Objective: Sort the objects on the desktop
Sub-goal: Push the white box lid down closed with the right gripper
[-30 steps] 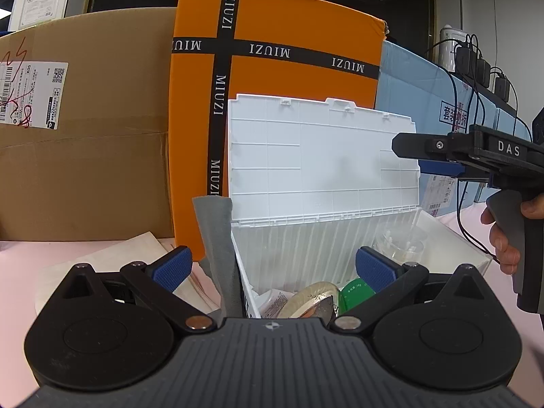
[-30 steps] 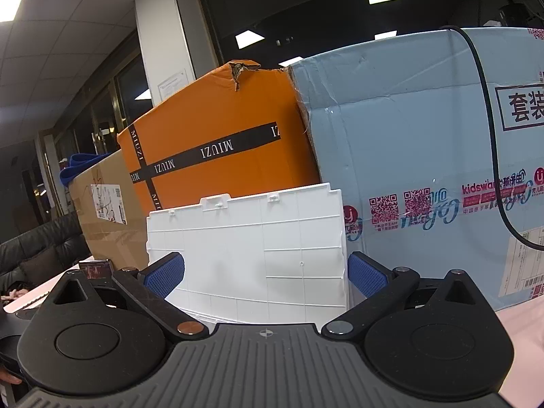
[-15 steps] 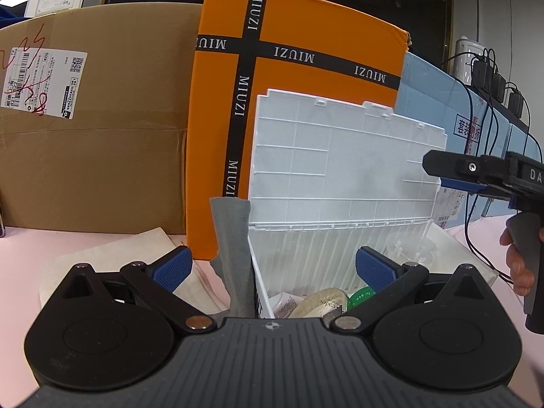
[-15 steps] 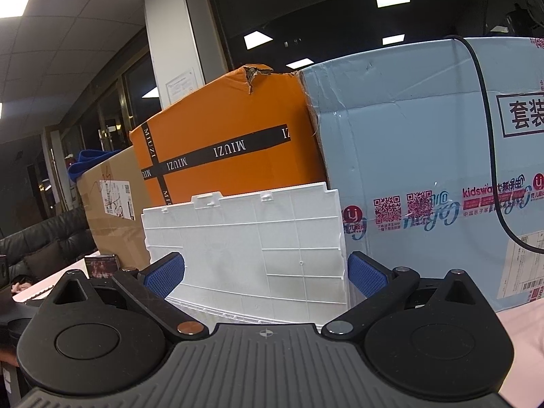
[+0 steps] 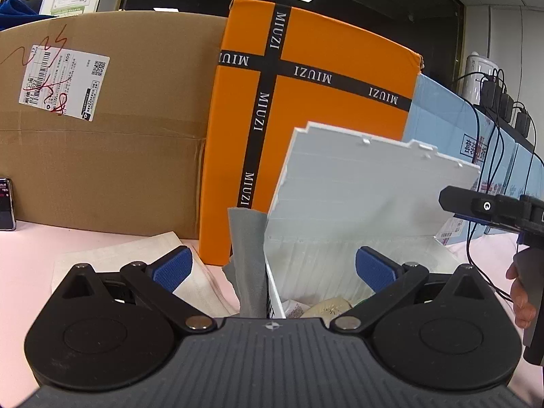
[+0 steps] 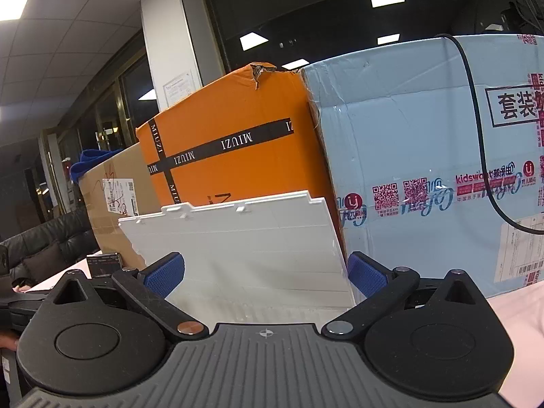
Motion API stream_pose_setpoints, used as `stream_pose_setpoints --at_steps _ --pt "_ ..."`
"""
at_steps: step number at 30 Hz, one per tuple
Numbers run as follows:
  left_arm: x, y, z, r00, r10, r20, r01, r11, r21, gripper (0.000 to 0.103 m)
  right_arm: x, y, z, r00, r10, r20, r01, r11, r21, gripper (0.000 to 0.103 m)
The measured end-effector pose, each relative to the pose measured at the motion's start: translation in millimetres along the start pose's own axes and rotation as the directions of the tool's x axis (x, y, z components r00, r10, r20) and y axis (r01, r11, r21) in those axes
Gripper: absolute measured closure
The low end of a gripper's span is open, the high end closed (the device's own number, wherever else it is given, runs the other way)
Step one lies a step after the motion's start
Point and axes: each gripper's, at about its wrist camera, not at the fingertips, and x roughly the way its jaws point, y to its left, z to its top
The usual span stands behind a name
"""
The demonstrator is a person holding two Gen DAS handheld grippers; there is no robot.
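A white plastic storage box (image 5: 401, 255) stands on the pink table with its hinged lid (image 5: 367, 183) raised; the lid also shows in the right wrist view (image 6: 251, 238). Inside lie a roll of tape (image 5: 326, 307) and a small packet (image 5: 295, 307). A grey cloth (image 5: 248, 258) hangs over the box's left wall. My left gripper (image 5: 273, 268) is open and empty, just in front of the box. My right gripper (image 6: 265, 272) is open and empty, facing the lid; its body shows at the right of the left wrist view (image 5: 493, 207).
A brown carton (image 5: 102, 136), an orange MIUZI box (image 5: 323, 102) and a light blue box (image 6: 425, 170) stand behind the storage box. A beige cloth (image 5: 136, 258) lies on the table at left. A phone (image 5: 6, 204) stands at far left. Cables (image 5: 496, 156) hang at right.
The left wrist view has swung left and drawn back, so the box sits further right and lower. The lid appears tilted further forward. Both grippers stay open.
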Motion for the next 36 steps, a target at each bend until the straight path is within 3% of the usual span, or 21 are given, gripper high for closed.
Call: stream_pose_setpoints --at_steps 11,29,36 --pt "-8.6 0.2 1.3 1.000 0.018 0.017 -0.018 1.000 -0.018 0.000 -3.6 4.3 -5.0 1.000 -0.007 -0.006 0.007 1.000 0.008 0.000" --pt "-12.9 6.2 -1.5 0.999 0.053 0.002 -0.052 0.998 -0.044 0.000 -7.3 22.2 -17.0 0.998 -0.064 -0.027 0.061 0.994 -0.093 0.000" --pt "-12.1 9.3 -3.4 0.998 0.067 -0.011 -0.068 0.996 -0.053 0.000 -13.4 19.5 -24.4 0.996 -0.079 -0.044 0.076 0.995 -0.069 0.000"
